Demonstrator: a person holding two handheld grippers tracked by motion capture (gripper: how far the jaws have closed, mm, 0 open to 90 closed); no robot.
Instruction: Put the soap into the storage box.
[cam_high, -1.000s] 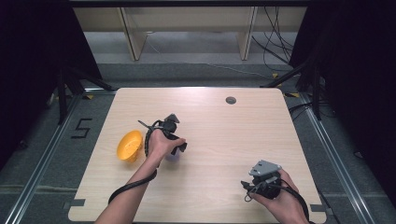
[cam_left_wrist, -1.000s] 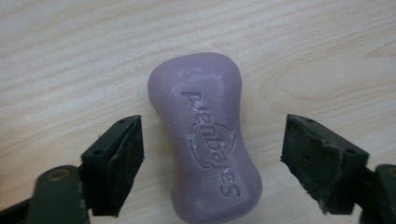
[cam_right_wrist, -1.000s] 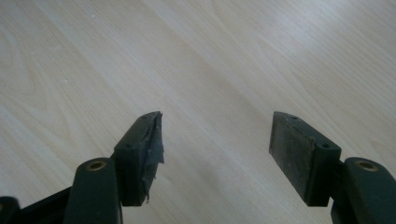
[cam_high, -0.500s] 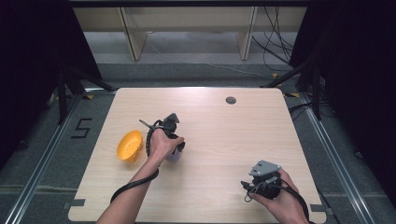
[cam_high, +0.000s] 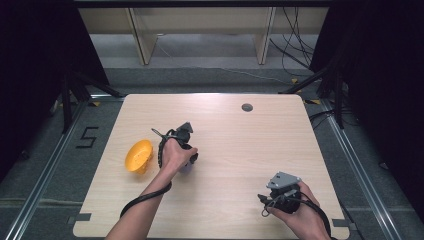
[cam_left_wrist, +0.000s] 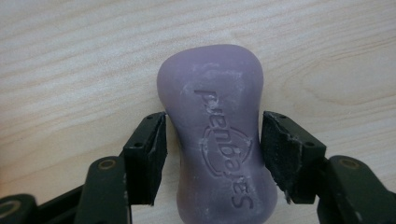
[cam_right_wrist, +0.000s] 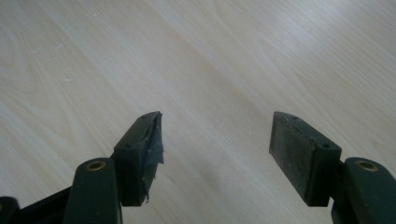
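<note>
A purple soap bar (cam_left_wrist: 217, 135) with raised lettering lies flat on the wooden table (cam_left_wrist: 70, 70). My left gripper (cam_left_wrist: 214, 140) straddles its narrow waist; its jaws have just been closing, and both pads (cam_left_wrist: 152, 154) now touch the bar's sides. From above, the left gripper (cam_high: 189, 161) points down under the person's left hand, with a sliver of the soap bar (cam_high: 186, 169) beside it. Near the table's front right, my right gripper (cam_high: 272, 200) rests in the other hand. Along the right gripper (cam_right_wrist: 217, 149), the jaws stand wide apart over bare wood.
An orange bowl (cam_high: 138, 156) lies tipped on its side just left of the left hand. A small dark round grommet (cam_high: 247, 107) sits in the table (cam_high: 240, 145) near its far edge. Cables trail from both grippers.
</note>
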